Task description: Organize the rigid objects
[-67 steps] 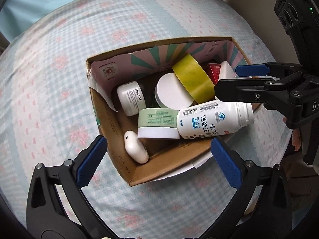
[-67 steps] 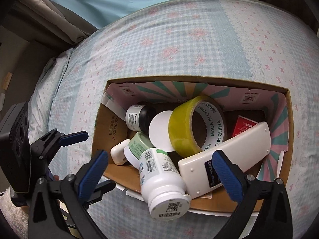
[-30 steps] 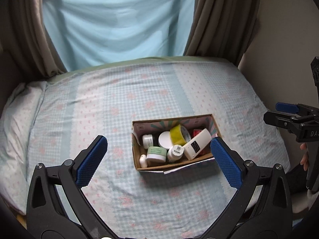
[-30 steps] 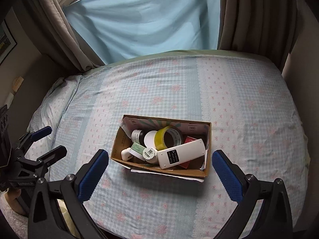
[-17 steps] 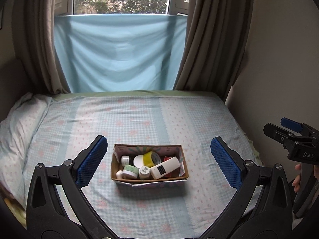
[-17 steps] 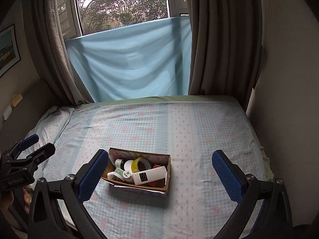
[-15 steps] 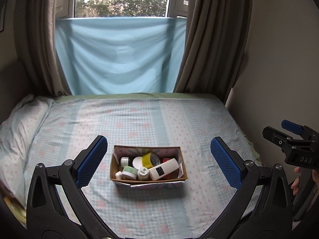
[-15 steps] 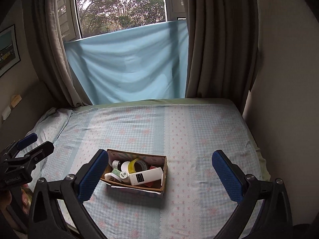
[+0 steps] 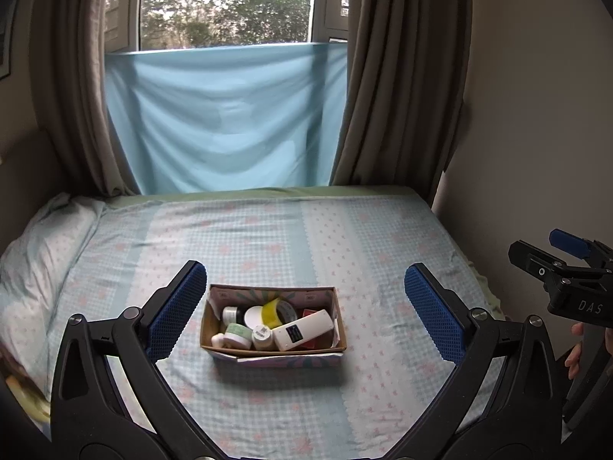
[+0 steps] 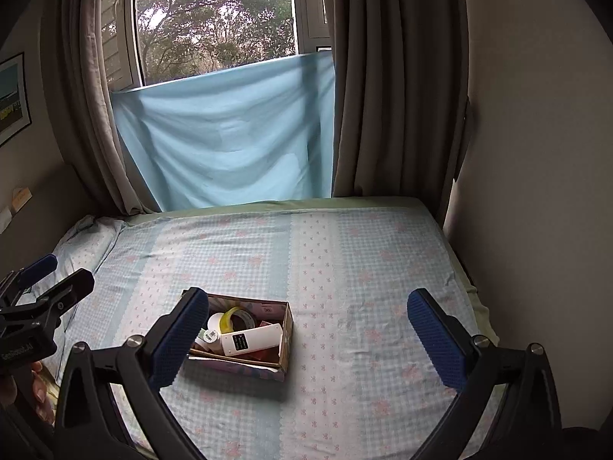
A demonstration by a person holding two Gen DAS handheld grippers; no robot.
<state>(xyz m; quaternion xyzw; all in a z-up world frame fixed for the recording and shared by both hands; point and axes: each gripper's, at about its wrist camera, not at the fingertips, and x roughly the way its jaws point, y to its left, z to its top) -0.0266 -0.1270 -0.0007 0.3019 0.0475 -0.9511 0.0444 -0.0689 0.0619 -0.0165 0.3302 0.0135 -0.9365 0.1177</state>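
A cardboard box (image 9: 210, 329) sits on the bed, also in the right wrist view (image 10: 285, 339). It holds a white remote (image 9: 304, 331), a yellow tape roll (image 9: 276, 312), a white bottle (image 9: 262, 337), a green jar (image 9: 236, 334) and other small items. My left gripper (image 9: 306, 316) is open and empty, far back from the box. My right gripper (image 10: 308, 339) is open and empty, also far back, and it shows at the right edge of the left wrist view (image 9: 551, 255).
The bed (image 9: 345, 237) has a blue checked sheet with pink flowers. A pillow (image 9: 34, 245) lies at the left. A wall (image 9: 536, 115) runs along the right side. Curtains (image 9: 402, 76) and a blue cloth (image 9: 226, 115) hang at the window behind.
Both grippers have pulled far back and up from the box, so the whole bed and window show now. In the last half second they moved only slightly. Both stayed open.
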